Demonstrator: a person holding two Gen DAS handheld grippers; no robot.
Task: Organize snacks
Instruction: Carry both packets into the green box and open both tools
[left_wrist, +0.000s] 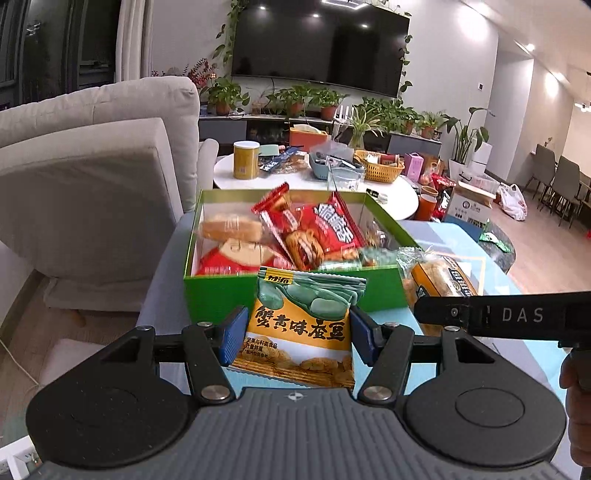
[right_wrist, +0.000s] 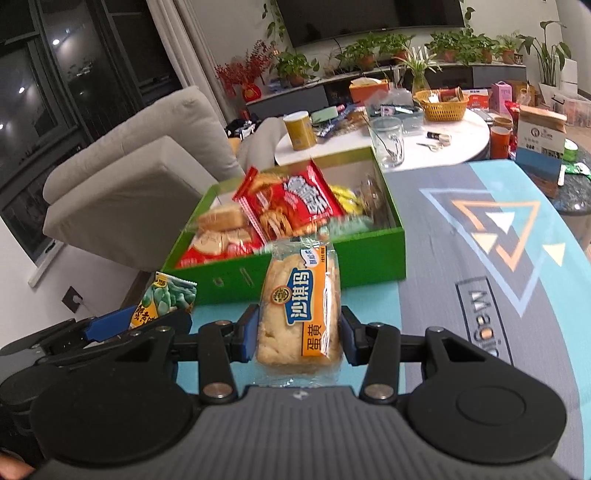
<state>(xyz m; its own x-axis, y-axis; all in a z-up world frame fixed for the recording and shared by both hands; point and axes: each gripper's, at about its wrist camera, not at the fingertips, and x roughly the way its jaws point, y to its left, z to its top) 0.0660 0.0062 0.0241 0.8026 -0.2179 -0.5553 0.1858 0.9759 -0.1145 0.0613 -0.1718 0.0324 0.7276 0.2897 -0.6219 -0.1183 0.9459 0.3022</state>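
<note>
A green box (left_wrist: 221, 295) holds several snack packs, among them a red biscuit pack (left_wrist: 325, 229). My left gripper (left_wrist: 295, 332) is shut on an orange and green broad-bean packet (left_wrist: 299, 325), held just in front of the box's near wall. My right gripper (right_wrist: 297, 334) is shut on a clear-wrapped sachima cake (right_wrist: 299, 306), also in front of the green box (right_wrist: 369, 258). In the right wrist view the left gripper and its packet (right_wrist: 166, 302) show at lower left. In the left wrist view the cake (left_wrist: 439, 280) and the right gripper's finger (left_wrist: 498, 314) show at right.
The box stands on a table with a blue and grey mat (right_wrist: 480, 240). A grey sofa (left_wrist: 92, 166) is at left. Behind is a round white table (right_wrist: 461, 129) with a yellow can (right_wrist: 299, 129), a glass cup (right_wrist: 388, 140) and a wicker basket (right_wrist: 441, 105).
</note>
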